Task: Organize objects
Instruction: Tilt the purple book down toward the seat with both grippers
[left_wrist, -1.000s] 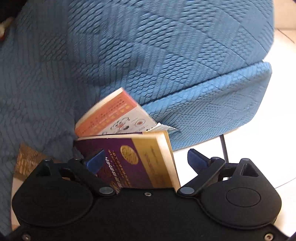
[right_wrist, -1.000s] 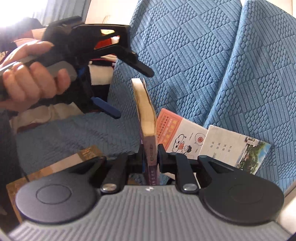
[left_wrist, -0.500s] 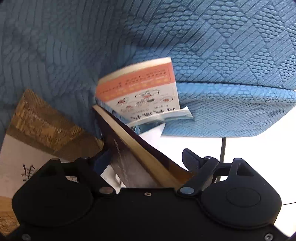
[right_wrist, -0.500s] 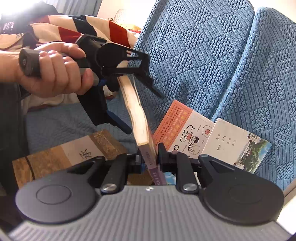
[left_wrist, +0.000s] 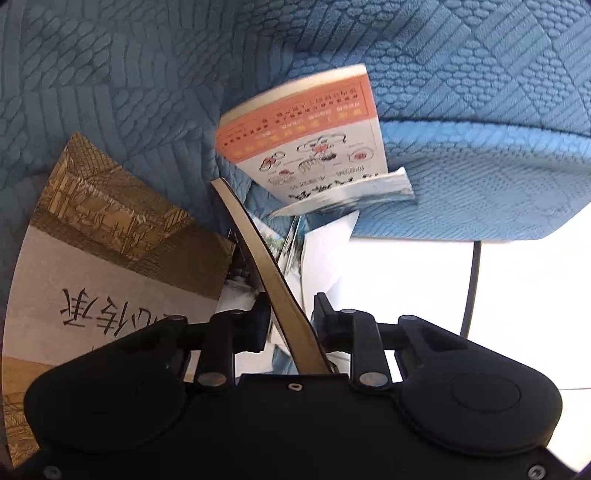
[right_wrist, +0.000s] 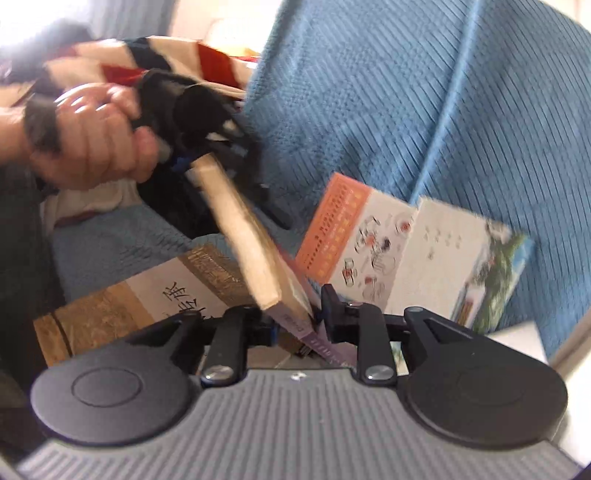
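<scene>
Two grippers meet on one thick purple-covered book (right_wrist: 255, 240): left gripper (left_wrist: 290, 314) is closing on its page edge, right gripper (right_wrist: 297, 317) is opening around its spine.

waiting-room-like place: row of blue padded seats (right_wrist: 424, 110)

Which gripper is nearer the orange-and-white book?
Right. The right gripper, jaws opening around the purple book, sits beside the lower corner of the orange-and-white book; the left gripper, jaws closing on the purple book, is higher, farther left.
</scene>
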